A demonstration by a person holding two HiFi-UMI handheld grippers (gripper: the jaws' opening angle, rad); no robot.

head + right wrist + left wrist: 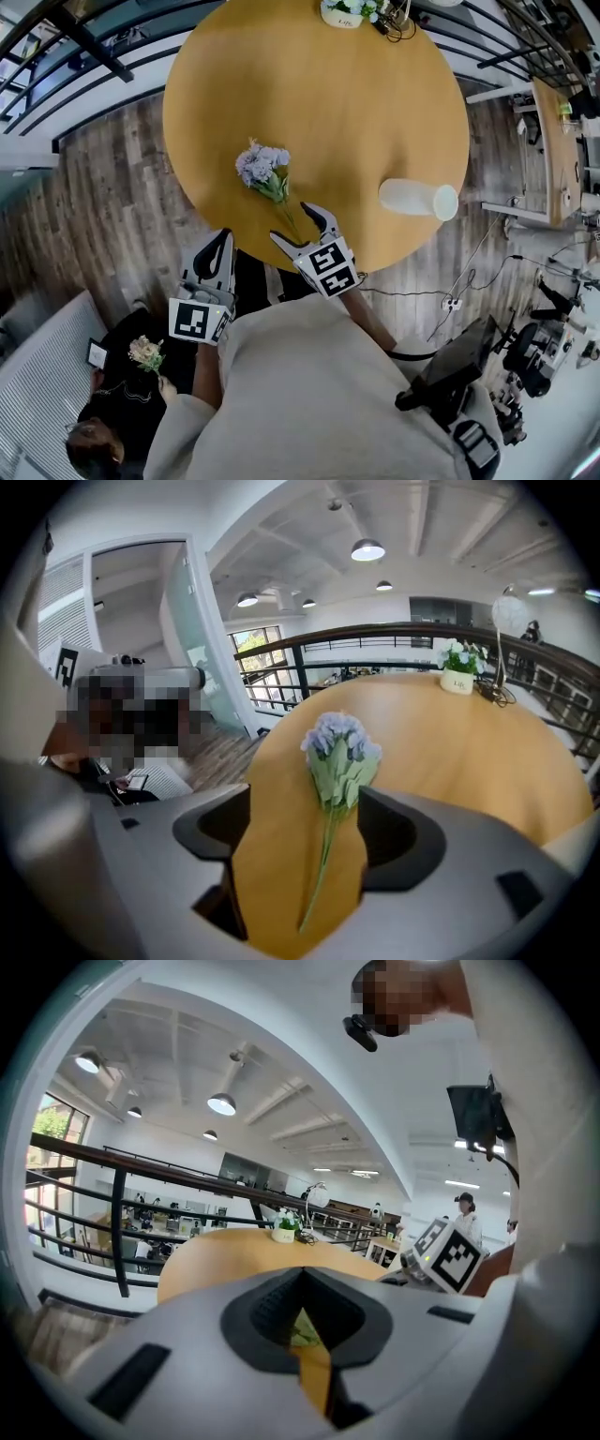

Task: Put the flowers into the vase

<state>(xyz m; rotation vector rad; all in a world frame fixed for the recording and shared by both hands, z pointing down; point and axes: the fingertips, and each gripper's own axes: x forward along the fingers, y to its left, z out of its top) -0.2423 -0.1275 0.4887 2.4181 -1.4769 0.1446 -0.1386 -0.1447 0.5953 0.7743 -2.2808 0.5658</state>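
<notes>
Lying on round wooden table: flowers

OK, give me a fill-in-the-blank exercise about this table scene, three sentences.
1. The pale purple flower bunch lies on the round wooden ___.
2. The white cylindrical vase lies on its ___.
3. The right gripper has its jaws ___ either side of the bunch's stem.
Missing words: table; side; open.

A round wooden counter carries three things. A bunch of pale purple flowers lies toward its near edge, a white vase lies on its side by the right edge, and a small potted plant stands at the far edge.
</notes>
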